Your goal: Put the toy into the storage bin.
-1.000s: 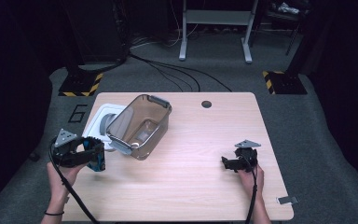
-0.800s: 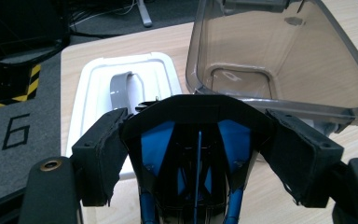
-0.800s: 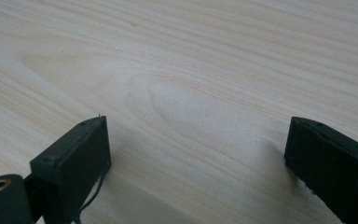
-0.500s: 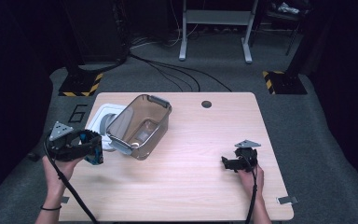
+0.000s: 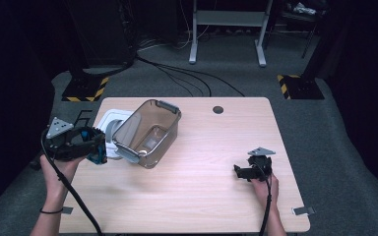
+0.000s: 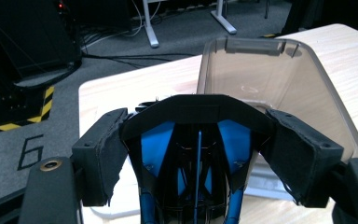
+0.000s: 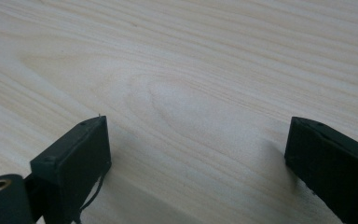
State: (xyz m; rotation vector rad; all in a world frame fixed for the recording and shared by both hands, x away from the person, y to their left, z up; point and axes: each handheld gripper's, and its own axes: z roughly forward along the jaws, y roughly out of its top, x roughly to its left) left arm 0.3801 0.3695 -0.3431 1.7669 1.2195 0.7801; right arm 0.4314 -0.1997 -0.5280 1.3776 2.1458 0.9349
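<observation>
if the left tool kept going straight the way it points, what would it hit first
Probably the smoky translucent bin, which sits tilted directly ahead of the left tool. The tool already grips a black and blue part, and how far off the bin is remains unclear.

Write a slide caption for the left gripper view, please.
Left gripper clamps a black-and-blue plastic part before the tilted smoky transparent bin.

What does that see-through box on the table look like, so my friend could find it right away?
Look at the light wooden table, then at its far left part. There a smoky brown, see-through plastic box with rounded corners is tipped up on a flat white lid, its open side facing the left tool. It is the only clear container there.
</observation>
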